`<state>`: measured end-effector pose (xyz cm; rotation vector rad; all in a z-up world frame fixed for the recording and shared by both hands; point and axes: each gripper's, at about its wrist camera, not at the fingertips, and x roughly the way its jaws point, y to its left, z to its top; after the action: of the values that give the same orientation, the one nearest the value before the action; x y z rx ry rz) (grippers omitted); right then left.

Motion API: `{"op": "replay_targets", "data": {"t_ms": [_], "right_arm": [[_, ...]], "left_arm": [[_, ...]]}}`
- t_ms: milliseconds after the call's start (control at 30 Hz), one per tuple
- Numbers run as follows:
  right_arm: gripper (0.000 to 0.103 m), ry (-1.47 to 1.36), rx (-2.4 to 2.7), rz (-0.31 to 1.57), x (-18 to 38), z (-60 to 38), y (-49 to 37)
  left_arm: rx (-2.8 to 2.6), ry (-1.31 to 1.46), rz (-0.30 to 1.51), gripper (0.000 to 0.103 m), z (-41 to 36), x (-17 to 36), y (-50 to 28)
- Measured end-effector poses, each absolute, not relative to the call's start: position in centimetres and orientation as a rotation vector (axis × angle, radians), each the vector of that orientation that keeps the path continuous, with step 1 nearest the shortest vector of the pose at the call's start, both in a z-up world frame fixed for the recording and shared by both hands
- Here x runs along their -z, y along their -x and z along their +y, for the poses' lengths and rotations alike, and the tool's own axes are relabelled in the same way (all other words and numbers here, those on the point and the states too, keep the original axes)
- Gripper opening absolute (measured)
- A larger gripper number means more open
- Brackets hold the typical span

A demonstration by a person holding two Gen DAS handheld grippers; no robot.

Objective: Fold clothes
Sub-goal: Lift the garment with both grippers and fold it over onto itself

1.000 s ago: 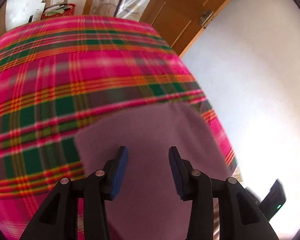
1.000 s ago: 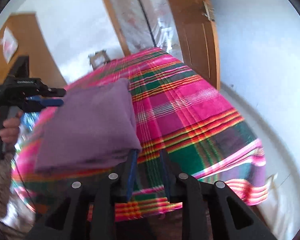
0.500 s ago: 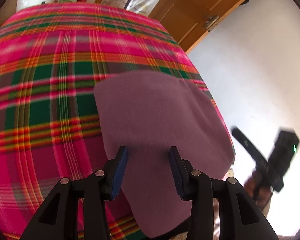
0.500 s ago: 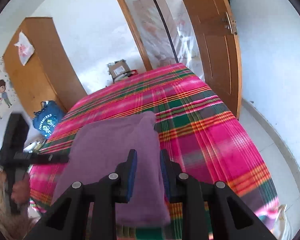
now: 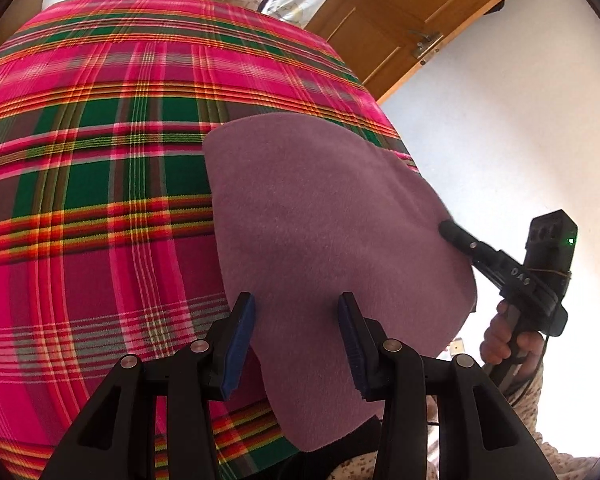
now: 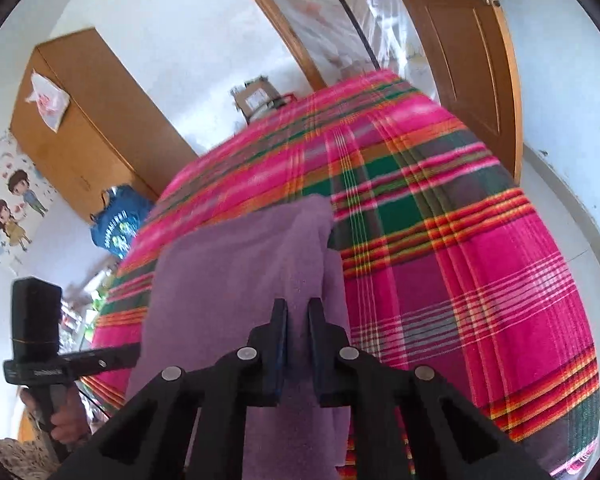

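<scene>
Right tongs [image 6: 298,320], a second ago at the purple cloth's [image 5: 332,240] corner, now closing over its right edge on the plaid bed [image 5: 100,160], pinch unconfirmed; left tongs [image 5: 296,336] gape above its near edge: next fold starting.

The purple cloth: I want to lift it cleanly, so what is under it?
The purple cloth lies on the plaid blanket, which shows all around it. Whether anything else sits beneath is hidden by the cloth.
</scene>
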<state>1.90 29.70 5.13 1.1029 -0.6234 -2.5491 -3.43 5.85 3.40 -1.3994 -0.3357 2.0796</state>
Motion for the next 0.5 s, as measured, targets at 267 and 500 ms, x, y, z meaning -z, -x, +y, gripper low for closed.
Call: {"op": "replay_targets", "data": {"t_ms": [267, 500], "right_arm": [[0.021, -1.17, 2.568, -0.672, -2.5, 30.5, -1.5], [0.032, -1.133, 2.665, -0.608, -3.8, 30.3, -2.5]], "left_arm": [[-2.082, 1.425, -0.325, 0.047, 6.0, -2.8, 3.3], [-2.09, 1.436, -0.35, 0.048, 5.3, -2.7, 2.8]]}}
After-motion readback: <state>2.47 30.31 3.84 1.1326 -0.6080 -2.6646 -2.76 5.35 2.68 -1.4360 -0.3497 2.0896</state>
